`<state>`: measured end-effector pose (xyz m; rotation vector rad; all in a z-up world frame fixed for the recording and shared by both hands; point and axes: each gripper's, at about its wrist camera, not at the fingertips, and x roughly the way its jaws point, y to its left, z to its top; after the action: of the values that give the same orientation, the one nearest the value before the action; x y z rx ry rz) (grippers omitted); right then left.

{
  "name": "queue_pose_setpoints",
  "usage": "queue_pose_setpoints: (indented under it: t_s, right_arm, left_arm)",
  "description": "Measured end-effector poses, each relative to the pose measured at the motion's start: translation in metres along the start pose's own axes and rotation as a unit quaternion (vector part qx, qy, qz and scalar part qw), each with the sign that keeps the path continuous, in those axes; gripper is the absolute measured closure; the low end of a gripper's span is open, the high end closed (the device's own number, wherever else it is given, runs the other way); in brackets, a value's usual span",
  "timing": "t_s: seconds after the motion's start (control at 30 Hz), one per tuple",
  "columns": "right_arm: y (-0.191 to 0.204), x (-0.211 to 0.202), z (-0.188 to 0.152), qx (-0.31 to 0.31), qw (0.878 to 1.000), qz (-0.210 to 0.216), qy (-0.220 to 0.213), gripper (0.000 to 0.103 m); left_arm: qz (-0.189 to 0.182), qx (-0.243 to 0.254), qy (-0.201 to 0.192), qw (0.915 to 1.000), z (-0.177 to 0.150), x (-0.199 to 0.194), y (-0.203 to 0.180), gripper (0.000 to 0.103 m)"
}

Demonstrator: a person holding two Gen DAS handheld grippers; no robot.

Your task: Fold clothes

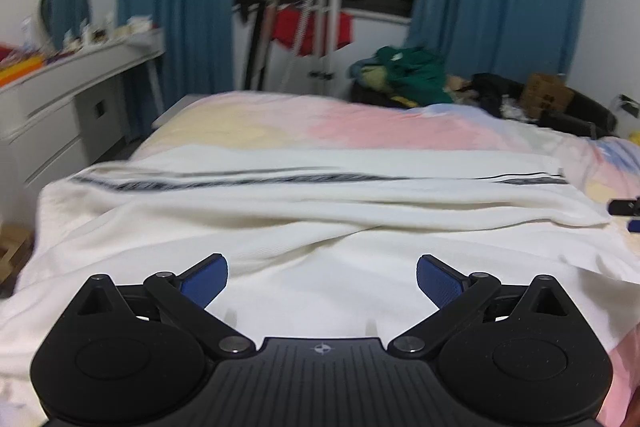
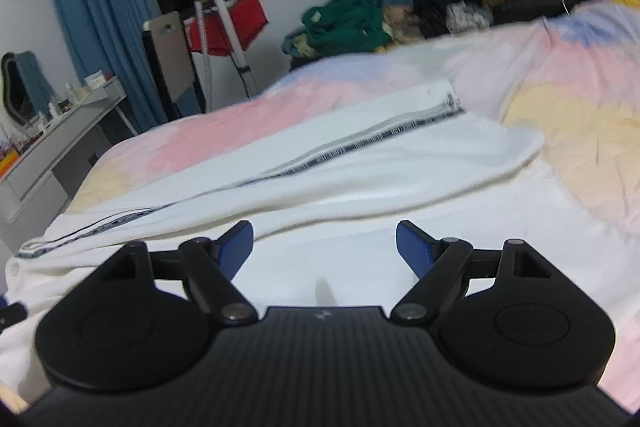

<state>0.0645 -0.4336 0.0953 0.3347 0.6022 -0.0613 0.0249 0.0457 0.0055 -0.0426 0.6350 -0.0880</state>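
A white garment (image 1: pixel 304 211) with a dark striped band (image 1: pixel 224 183) lies spread across the bed, partly folded over itself. My left gripper (image 1: pixel 322 277) is open and empty just above the garment's near part. In the right wrist view the same white garment (image 2: pixel 360 163) lies with its striped band (image 2: pixel 340 149) running diagonally. My right gripper (image 2: pixel 324 247) is open and empty above the garment's near edge. A tip of the right gripper (image 1: pixel 626 207) shows at the right edge of the left wrist view.
The bed has a pastel pink, yellow and blue cover (image 1: pixel 320 123). A white dresser (image 1: pixel 72 95) stands at the left. A pile of green clothes (image 1: pixel 412 71) and a clothes rack with a red item (image 1: pixel 312 27) stand behind the bed.
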Motion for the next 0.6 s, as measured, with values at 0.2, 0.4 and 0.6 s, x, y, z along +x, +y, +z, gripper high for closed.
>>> queue_pose_setpoints:
  t_s: [0.2, 0.4, 0.6]
  right_arm:
    - [-0.005, 0.001, -0.002, 0.01, 1.0, 0.002, -0.002, 0.023]
    - [-0.014, 0.003, 0.0, 0.031, 0.999, -0.006, 0.001, 0.023]
    - [-0.023, 0.001, 0.001, 0.047, 0.998, -0.036, -0.004, 0.023]
  left_arm:
    - [0.055, -0.024, 0.035, 0.9976, 0.006, -0.014, 0.054, 0.001]
    - [0.06, -0.126, 0.089, 0.9862, 0.021, -0.031, 0.12, 0.001]
    - [0.101, -0.206, 0.096, 0.9686, 0.025, -0.064, 0.184, 0.001]
